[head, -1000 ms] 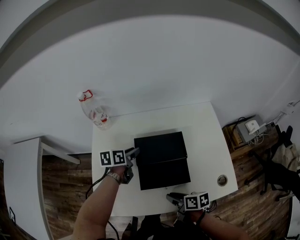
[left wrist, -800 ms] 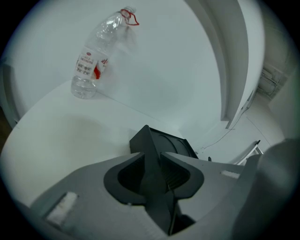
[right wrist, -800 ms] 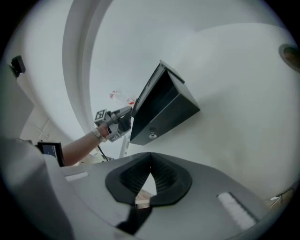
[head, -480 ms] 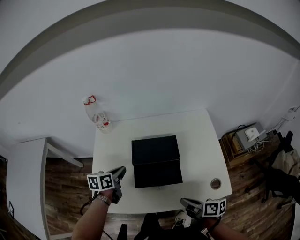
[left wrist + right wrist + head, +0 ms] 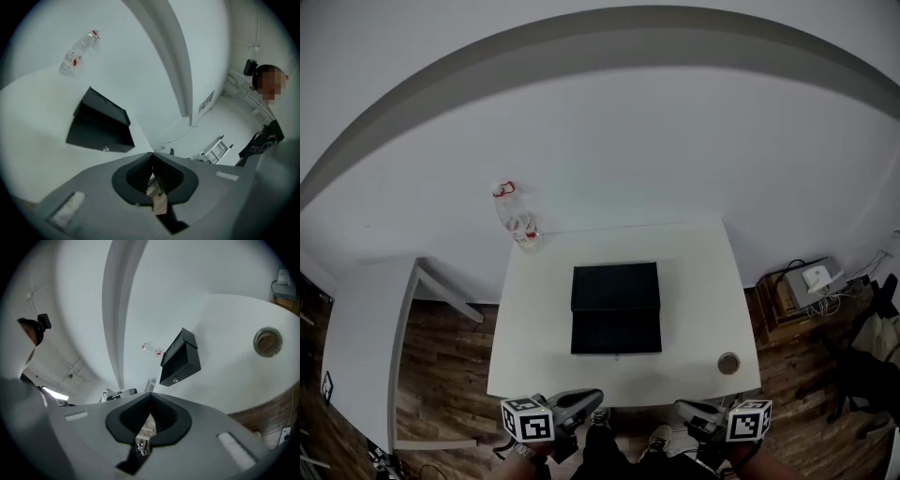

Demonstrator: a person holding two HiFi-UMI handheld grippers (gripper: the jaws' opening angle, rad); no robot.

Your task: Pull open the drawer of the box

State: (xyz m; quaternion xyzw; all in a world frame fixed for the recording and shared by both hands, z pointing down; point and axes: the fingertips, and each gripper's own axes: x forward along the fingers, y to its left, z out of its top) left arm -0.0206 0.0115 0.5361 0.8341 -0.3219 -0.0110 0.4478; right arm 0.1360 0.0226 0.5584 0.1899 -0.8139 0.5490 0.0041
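A clear plastic bottle (image 5: 517, 217) lies at the far left corner of the tabletop (image 5: 703, 281), well apart from everything I need.

My left gripper (image 5: 592, 397) hangs off the near edge of the tabletop, over the wooden floor (image 5: 441, 375). Its fingers (image 5: 138, 176) are pressed together with nothing between them.

The black box (image 5: 616, 307) sits in the middle of the tabletop, on the far side of both grippers and between them. Its drawer (image 5: 616, 332) looks closed and faces the near edge, towards me, with a small knob (image 5: 616, 356) at the middle of its lower edge. The drawer's long side runs left to right, so I judge the pull runs from far to near, straight back at me.

My right gripper (image 5: 682, 409) is also off the near edge, and its fingers (image 5: 164, 417) are closed on nothing. I judge the left gripper the nearer to the knob, which lies ahead of it and slightly to its right. Either would need to open its fingers before taking the knob.

A small round dish (image 5: 728, 363) rests near the right near corner, clear of the drawer's path.
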